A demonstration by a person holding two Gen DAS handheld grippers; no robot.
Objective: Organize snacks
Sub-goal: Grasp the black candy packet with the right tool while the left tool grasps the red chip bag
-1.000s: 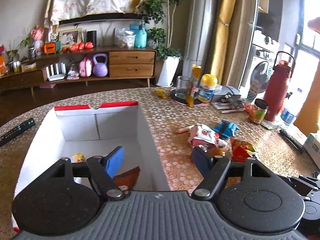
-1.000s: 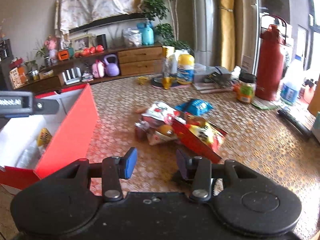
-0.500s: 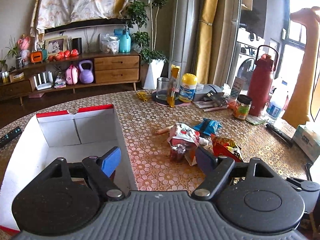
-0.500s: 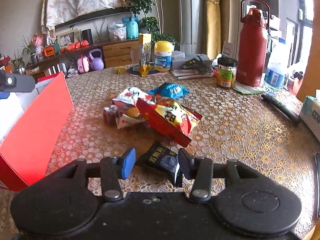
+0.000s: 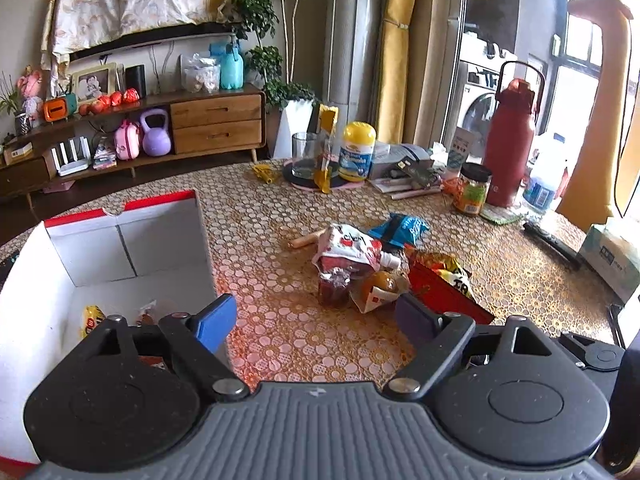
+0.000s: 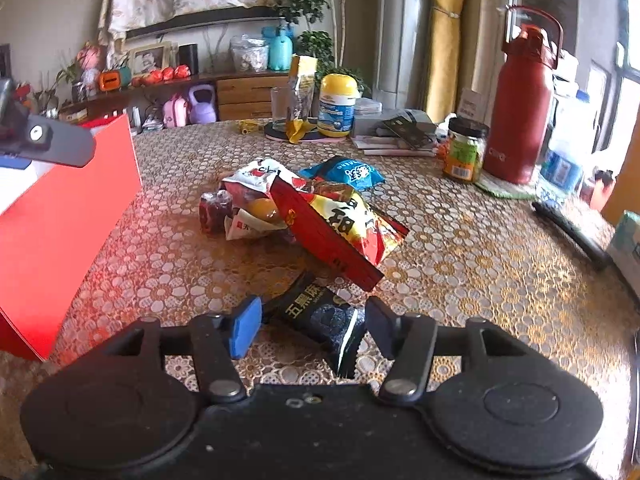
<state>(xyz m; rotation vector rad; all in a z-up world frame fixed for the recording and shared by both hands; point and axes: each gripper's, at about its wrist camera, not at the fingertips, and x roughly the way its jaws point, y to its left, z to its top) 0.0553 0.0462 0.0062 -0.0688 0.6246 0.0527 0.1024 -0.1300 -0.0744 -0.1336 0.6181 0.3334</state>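
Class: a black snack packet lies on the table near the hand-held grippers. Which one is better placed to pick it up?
Right. The right hand-held gripper is open with the black snack packet between its fingers; the left hand-held gripper hangs open by the box.

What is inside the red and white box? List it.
Inside the box: a yellow packet and a small clear-wrapped snack on the floor. The left gripper hides the near part.

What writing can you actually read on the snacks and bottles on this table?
"五黑" then a third, less clear character: black snack packet between the open fingers of the right hand-held gripper.
Large black characters, partly folded, not readable: red and yellow chip bag.
White characters, blurred: blue packet.
Small white logo, too blurred: red flask.
Label print too small: yellow-capped bottle and jar.
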